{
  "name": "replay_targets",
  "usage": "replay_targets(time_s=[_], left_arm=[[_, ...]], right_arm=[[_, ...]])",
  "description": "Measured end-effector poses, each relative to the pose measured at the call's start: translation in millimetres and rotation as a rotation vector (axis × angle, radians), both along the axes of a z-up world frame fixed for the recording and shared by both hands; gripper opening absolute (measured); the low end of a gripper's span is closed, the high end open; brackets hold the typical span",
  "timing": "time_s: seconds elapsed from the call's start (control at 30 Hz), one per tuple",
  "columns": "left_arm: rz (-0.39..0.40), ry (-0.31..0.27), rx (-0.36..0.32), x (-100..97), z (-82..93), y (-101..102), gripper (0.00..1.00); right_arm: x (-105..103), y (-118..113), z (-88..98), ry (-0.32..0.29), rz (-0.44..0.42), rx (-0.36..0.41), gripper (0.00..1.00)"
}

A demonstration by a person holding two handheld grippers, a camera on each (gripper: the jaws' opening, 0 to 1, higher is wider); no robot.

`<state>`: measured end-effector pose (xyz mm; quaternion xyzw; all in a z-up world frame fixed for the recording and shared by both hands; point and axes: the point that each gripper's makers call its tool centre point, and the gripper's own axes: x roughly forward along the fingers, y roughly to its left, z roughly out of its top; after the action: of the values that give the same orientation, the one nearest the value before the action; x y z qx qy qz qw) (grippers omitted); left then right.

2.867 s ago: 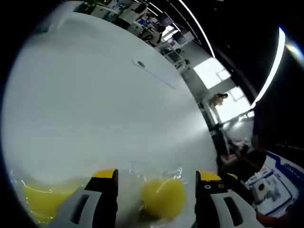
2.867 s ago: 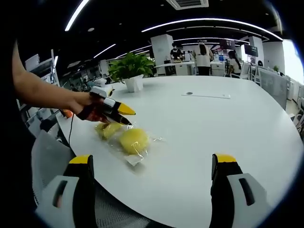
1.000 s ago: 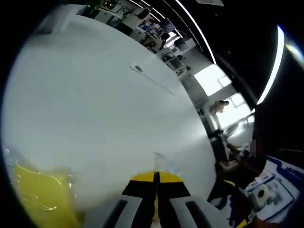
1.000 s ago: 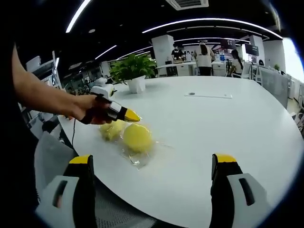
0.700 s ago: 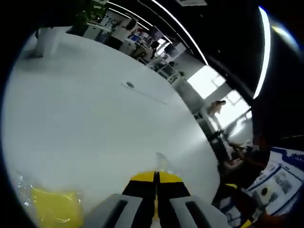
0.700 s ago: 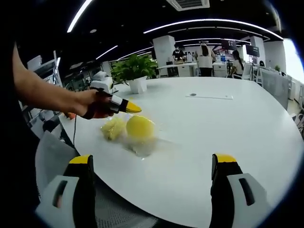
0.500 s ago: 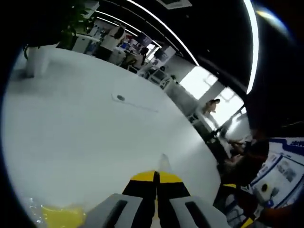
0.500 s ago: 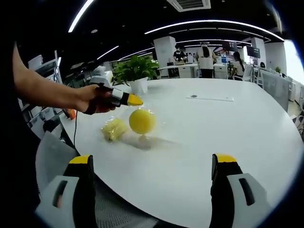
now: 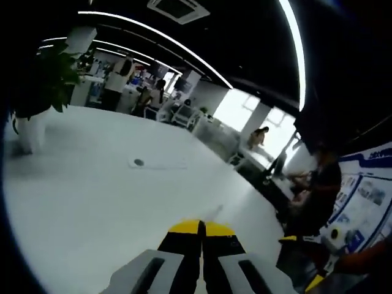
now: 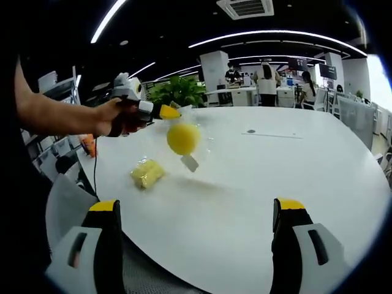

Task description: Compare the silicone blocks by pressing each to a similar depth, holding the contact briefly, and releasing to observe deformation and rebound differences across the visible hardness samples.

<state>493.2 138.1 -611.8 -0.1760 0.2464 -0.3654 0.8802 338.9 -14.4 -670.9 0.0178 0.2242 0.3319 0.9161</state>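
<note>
1. Your left gripper [image 10: 170,112] is pinched closed on the clear bag [image 10: 195,136], holding the round yellow block [image 10: 183,138] off the white table [image 10: 257,184].
2. Your right gripper [image 10: 201,211] is wide open, empty.
3. The second yellow block [image 10: 147,173] lies on the table.
4. Pressing hasn't begun, I judge; set the bag down first.

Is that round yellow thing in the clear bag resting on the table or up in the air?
In the air. The left hand-held gripper pinches the clear bag, and the yellow ball hangs inside it above the white table.
</note>
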Motion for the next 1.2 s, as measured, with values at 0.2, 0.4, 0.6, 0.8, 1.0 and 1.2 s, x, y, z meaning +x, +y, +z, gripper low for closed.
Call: replay_targets(time_s=[0.2,0.4,0.6,0.8,1.0,1.2], left_arm=[[-0.025,-0.074,-0.038,-0.1,37.8,-1.7,0.0],[-0.046,-0.145,-0.076,-5.6,71.4,-0.9,0.0],[-0.062,-0.2,-0.128,-18.3,107.4,-0.4,0.0],[-0.12,-0.231,-0.155,-33.9,129.6,-4.7,0.0],[-0.187,-0.268,-0.2,-52.1,154.5,-7.6,0.0],[-0.23,-0.277,-0.231,-64.1,168.5,-6.4,0.0]], right_arm=[[8.1,3.1,8.5,-0.016,-0.005,0.008,0.97],[20.7,6.5,23.0,-0.046,-0.003,0.029,0.97],[42.3,9.1,51.8,-0.107,-0.023,0.096,0.97],[55.2,20.2,69.0,-0.129,-0.017,0.138,0.96],[60.9,35.1,91.6,-0.173,0.024,0.175,0.96],[67.0,51.9,112.4,-0.206,0.084,0.217,0.96]])
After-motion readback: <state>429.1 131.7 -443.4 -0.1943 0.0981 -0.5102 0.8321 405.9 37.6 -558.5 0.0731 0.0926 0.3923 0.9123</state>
